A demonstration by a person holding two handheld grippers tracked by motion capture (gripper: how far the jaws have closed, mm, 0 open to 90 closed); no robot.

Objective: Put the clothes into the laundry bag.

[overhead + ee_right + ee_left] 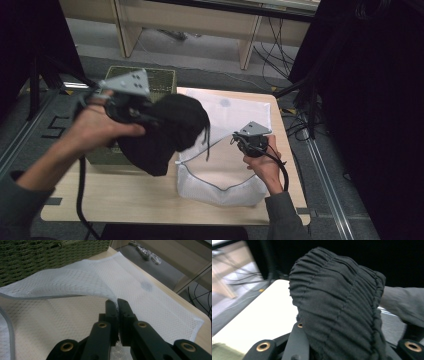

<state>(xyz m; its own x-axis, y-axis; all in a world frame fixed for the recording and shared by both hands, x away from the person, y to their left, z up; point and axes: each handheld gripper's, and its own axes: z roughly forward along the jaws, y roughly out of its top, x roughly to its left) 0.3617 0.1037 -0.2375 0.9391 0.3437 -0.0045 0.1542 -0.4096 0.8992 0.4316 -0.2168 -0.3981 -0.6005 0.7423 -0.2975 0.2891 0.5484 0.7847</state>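
While the left claw point(145, 114) clamps a bunched black garment point(165, 132) and holds it above the tabletop point(125, 200), beside the green woven basket point(162, 80), the right claw point(117, 302) pinches together on the upper layer of the white mesh laundry bag point(235, 115), holding its mouth up.

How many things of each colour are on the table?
Black: 1, the crumpled black cloth garment, held up by the left gripper
White: 1, the white mesh laundry bag, pinched by the right gripper
Green: 1, the green woven basket
Total: 3
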